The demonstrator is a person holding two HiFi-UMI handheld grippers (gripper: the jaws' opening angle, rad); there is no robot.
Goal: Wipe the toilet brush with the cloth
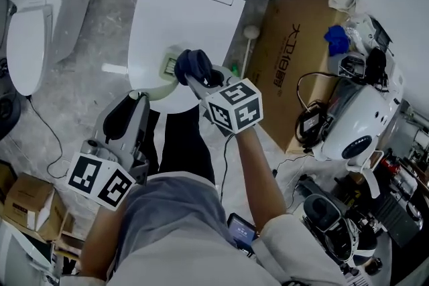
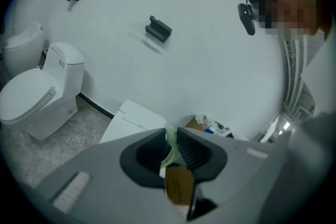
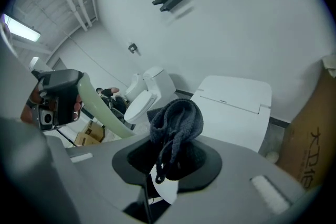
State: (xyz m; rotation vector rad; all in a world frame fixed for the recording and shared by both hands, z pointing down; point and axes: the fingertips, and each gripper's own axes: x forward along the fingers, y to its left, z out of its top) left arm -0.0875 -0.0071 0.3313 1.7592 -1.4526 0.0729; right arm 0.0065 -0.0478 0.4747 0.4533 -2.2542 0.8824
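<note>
a person's left gripper (image 2: 172,138) has its jaws closed tight on the pale green handle of a toilet brush (image 3: 98,106), which curves out over the front of a closed white toilet (image 1: 181,7). the right gripper (image 3: 176,157) is clamped on a bunched dark blue cloth (image 3: 176,119), which the head view shows right beside the brush's far end, above the lid. a second toilet (image 1: 33,17) stands to the left, and a cardboard box (image 1: 291,57) lies on the right.
</note>
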